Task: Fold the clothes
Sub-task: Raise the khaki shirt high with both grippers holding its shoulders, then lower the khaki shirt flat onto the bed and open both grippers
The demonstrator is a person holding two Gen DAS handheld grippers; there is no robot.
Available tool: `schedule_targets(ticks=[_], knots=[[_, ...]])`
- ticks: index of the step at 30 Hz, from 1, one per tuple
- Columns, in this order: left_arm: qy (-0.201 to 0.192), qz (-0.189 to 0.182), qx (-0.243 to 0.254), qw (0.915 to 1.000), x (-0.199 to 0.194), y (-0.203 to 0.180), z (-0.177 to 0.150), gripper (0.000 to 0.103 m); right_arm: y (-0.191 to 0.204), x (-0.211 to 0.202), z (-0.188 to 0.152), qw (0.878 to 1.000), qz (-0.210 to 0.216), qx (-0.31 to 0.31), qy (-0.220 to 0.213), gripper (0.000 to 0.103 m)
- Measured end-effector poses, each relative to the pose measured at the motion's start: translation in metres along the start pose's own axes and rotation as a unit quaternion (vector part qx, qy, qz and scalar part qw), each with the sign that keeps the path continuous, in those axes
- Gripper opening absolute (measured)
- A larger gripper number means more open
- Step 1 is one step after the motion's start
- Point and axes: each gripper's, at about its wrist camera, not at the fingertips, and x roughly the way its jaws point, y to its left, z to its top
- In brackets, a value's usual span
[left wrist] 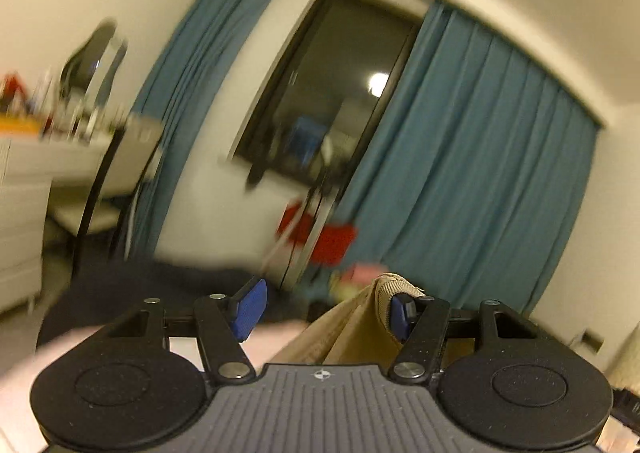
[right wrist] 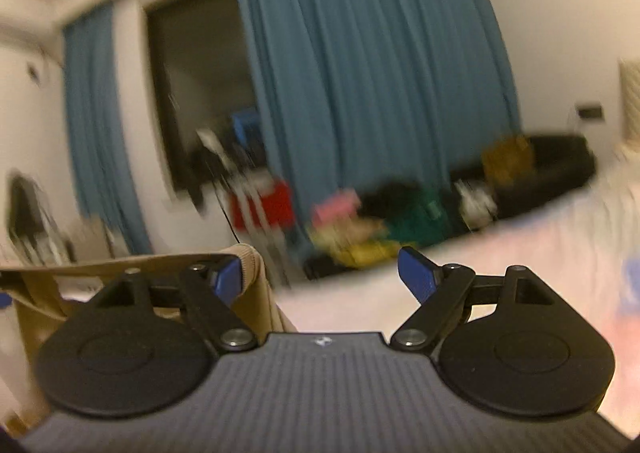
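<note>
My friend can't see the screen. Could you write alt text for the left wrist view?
A tan ribbed-hem garment hangs over the right finger of the open left gripper, which has blue pads. Behind, blurred, hang teal curtains beside a dark window.

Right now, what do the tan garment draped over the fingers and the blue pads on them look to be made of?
Tan garment: soft knit cloth, matte; the ribbed hem suggests cotton or wool, though blur leaves the fibre open. Blue pads: probably rubber or soft plastic, matte, with a fine texture; the arms behind them look like hard black plastic.
</note>
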Motion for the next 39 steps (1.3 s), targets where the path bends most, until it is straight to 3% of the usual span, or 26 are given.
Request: schedule_targets(ticks=[4,8,11,14,20,27,33,39], knots=[[-0.053,-0.032,0.007,0.9980,-0.031,-0.038,0.093,0.064,0.025,-0.031,0.092,0.996,0.036,0.001,-0.081,0.082],[-0.088,-0.063,0.008,0.9941,-0.062,-0.073,0.176,0.064,0.045,-0.070,0.166,0.990,0.051,-0.012,-0.133,0.082],[-0.125,-0.067,0.039,0.9891,-0.093,-0.100,0.219,0.066,0.056,-0.106,0.211,0.985,0.058,-0.022,-0.161,0.082],[-0.151,-0.069,0.070,0.9836,-0.125,-0.122,0.240,0.068,0.060,-0.142,0.239,0.981,0.057,-0.034,-0.184,0.082],[-0.178,-0.085,0.099,0.9752,-0.176,-0.148,0.239,0.070,0.050,-0.206,0.248,0.974,0.050,-0.063,-0.212,0.083],[-0.146,-0.072,0.080,0.9834,-0.188,-0.144,0.210,0.070,0.041,-0.212,0.233,0.983,0.044,-0.075,-0.163,0.083],[-0.087,-0.048,0.075,0.9922,-0.107,-0.124,0.175,0.073,0.032,-0.140,0.201,0.991,0.018,-0.071,-0.115,0.083],[-0.038,-0.015,0.089,0.9952,0.038,-0.099,0.121,0.078,0.023,-0.012,0.154,0.994,-0.022,-0.081,-0.064,0.083]])
